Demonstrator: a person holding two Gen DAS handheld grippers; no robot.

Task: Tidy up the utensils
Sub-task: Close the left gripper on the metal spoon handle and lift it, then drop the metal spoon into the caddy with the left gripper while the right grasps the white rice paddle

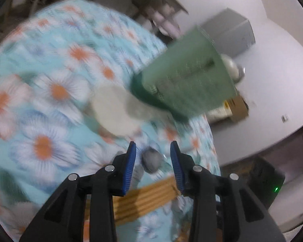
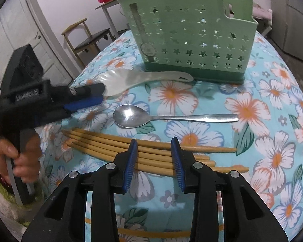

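left gripper (image 2: pixel 84 96): jaws part open, nothing clamped; hovers over the table near the wide end of the white rice paddle (image 2: pixel 143 79), contact unclear. Its own view is motion-blurred

right gripper (image 2: pixel 154 157): jaws part open, poised above the bundle of chopsticks (image 2: pixel 151 151), straddling its middle; pads not pressing on anything I can see

metal spoon (image 2: pixel 171 118): flat on the floral tablecloth (image 2: pixel 272 104), between paddle and chopsticks, bowl toward the left gripper

caddy (image 2: pixel 192 38): green perforated utensil holder, upright at the far side of the table, paddle handle just in front of its base. No utensil visible inside from here

progress: my read, nothing sorted yet; all three kinds of utensil lie on the cloth

risk 1: chopsticks are loose and splayed at one end. Closing on the bundle likely catches only some, rest roll or drop

risk 2: paddle is thin and flat on soft cloth; pads may pinch fabric with it and drag the cloth, shifting the spoon

risk 3: caddy is light-looking; a long utensil pushed in at an angle could tip it

risk 4: the two grippers work close together, could collide
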